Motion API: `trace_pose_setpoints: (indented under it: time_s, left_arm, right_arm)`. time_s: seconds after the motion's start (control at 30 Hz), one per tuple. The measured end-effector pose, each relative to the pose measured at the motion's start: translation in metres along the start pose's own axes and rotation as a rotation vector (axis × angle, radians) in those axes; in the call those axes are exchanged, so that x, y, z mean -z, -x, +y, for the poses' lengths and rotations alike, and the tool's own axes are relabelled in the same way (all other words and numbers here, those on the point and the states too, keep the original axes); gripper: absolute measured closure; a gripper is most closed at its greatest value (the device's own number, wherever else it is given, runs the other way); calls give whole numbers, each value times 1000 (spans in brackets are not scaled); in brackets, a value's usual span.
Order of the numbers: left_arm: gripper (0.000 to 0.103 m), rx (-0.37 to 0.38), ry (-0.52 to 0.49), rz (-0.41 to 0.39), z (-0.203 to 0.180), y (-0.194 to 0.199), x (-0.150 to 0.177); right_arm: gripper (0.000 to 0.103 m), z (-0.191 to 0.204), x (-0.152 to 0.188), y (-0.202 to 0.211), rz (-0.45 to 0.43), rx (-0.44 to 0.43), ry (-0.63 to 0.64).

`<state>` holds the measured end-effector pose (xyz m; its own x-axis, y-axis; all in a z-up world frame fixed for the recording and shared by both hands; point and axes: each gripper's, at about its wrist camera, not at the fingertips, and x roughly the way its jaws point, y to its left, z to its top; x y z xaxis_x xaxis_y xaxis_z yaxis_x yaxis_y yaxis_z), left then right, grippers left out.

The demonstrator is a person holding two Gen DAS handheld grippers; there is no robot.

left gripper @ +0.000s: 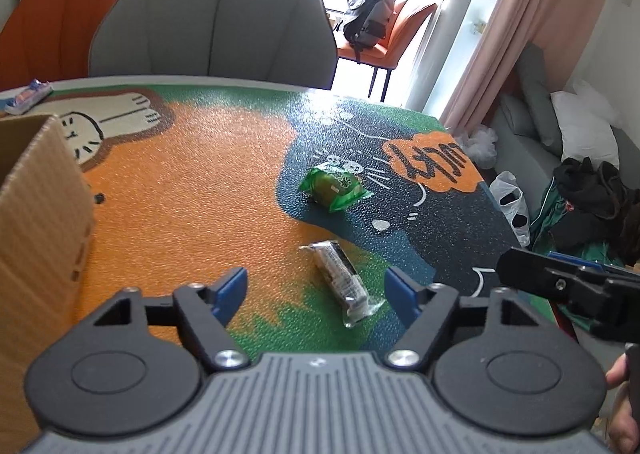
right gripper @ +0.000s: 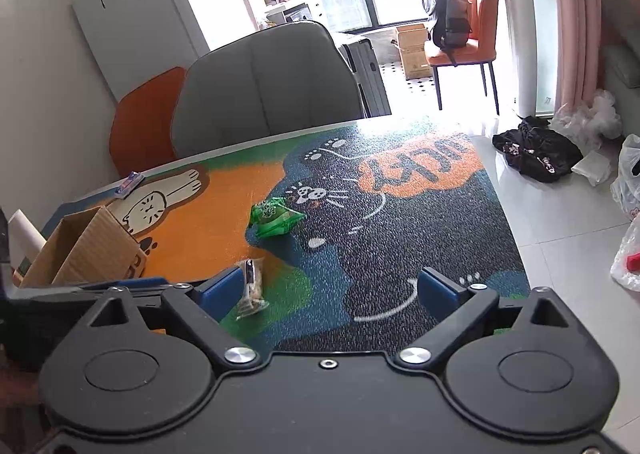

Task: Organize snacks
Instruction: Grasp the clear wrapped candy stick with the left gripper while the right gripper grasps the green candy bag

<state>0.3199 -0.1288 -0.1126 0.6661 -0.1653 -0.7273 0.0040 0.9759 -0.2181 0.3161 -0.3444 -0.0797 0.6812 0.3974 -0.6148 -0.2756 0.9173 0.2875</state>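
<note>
A dark snack bar in clear wrap lies on the cartoon table mat just ahead of my open, empty left gripper, between its fingers. A green snack packet lies farther out. A blue snack packet lies at the far left edge. An open cardboard box stands at the left. In the right wrist view my right gripper is open and empty, with the dark bar by its left finger, the green packet beyond, the box at left and the blue packet far left.
A grey chair and an orange chair stand behind the table. The right gripper's body shows at the right over the table edge. The table's right edge drops to a tiled floor with bags and clothes.
</note>
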Motion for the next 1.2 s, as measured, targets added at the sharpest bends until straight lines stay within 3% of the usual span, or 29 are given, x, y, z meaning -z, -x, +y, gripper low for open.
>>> trace_pose_setpoints:
  time_s: [0.13,0.33,0.37,0.4,0.43,0.5,0.9,1.2]
  left_arm:
    - [35,-1,9,14,-4,-17,-2]
    - [53,-41,-21,27,-13,-39,-1]
    - [62,-59,-40,21,-15,-40,-2]
    - [78,-78,-48,21,-15,-41,-2]
    - [86,-97,-44,18,-12,-41,-3]
    - [86,-67,-14,22,-2,-40,-5]
    - [86,-95,31,-2,35,-23,-19]
    - [86,-92,58,-10,53,-21,-25]
  right_arm:
    - [8,-3,-5,-9,4,-4,-3]
    - [9,-8,-9,-20,15,-10,-11]
    - [9,-9,-10,-22,16,-13,-11]
    - [9,-8,-11,-25,19,-15,-9]
    - [9,-7,-12,-28,22,-17,-4]
    - [9,-3,-15,-33,26,-28,10]
    - [10,36,-38,-72,44,-83,89]
    - [11,49,-53,-111,59,-72,133]
